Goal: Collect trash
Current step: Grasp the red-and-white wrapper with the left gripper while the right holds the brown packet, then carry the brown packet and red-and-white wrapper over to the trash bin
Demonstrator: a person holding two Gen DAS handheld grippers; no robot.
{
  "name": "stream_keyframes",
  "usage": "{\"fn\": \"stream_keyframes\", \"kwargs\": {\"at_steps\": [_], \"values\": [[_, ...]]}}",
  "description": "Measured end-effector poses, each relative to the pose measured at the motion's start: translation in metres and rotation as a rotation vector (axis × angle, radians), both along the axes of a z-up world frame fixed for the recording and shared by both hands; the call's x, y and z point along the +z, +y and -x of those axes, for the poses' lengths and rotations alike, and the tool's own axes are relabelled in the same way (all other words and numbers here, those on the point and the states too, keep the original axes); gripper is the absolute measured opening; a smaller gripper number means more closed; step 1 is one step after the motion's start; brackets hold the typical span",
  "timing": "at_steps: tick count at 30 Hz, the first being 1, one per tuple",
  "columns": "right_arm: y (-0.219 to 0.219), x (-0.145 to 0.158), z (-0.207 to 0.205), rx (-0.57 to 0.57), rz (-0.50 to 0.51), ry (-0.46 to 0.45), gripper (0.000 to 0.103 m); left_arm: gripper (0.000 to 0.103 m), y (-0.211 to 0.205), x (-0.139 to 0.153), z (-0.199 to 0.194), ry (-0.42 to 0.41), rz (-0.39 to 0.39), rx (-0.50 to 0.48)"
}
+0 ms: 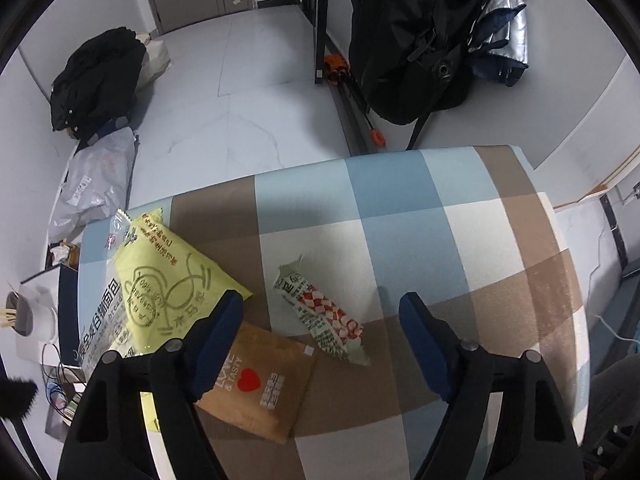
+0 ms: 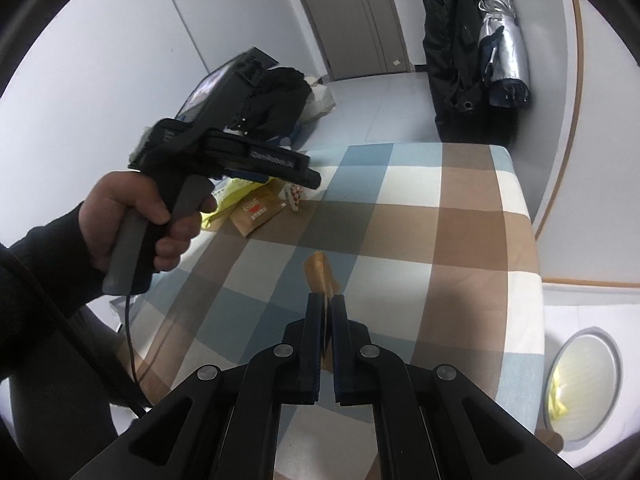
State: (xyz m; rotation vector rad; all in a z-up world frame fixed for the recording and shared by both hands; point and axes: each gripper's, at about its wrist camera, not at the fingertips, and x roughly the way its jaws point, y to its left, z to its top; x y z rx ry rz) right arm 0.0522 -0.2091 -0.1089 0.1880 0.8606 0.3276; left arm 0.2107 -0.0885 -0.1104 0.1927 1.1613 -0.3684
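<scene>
Three pieces of trash lie on the checked tablecloth (image 1: 400, 208): a yellow bread bag (image 1: 160, 280), a brown paper packet with a red heart (image 1: 260, 384) and a red-and-white checked snack wrapper (image 1: 324, 316). My left gripper (image 1: 320, 304) is open, hovering over the snack wrapper, its left finger over the brown packet and yellow bag. My right gripper (image 2: 327, 300) is shut on a brown wrapper (image 2: 319, 272), held above the table. The right wrist view also shows the left gripper (image 2: 308, 178) above the trash pile (image 2: 260, 204).
A round bin (image 2: 586, 384) with a yellow liner stands on the floor right of the table. Black coats and a silver umbrella (image 2: 502, 40) hang at the far wall. Bags and a black jacket (image 1: 96, 84) lie on the floor left. A white cup (image 1: 40, 312) stands left of the table.
</scene>
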Motion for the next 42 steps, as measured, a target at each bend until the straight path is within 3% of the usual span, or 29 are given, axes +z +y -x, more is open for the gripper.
{"fn": "stream_keyframes", "kwargs": {"at_steps": [3,7,19,27,42], "values": [[-0.001,-0.001,-0.001,0.000,-0.008,0.005,0.003,0.052,-0.002,-0.005,-0.002,0.015,-0.019,0.004],[-0.001,0.000,0.001,-0.001,-0.013,0.000,0.004,0.037,-0.005,-0.006,-0.001,0.001,-0.033,0.004],[-0.002,0.005,0.005,-0.017,-0.007,-0.015,0.004,0.034,-0.015,0.004,0.011,-0.025,0.005,-0.040],[-0.007,0.010,0.013,-0.052,0.006,-0.024,0.003,0.034,-0.014,0.029,0.030,-0.068,0.068,-0.043],[-0.006,0.036,0.041,-0.082,0.025,-0.088,0.003,0.034,0.027,0.083,0.078,-0.176,0.207,0.014]]}}
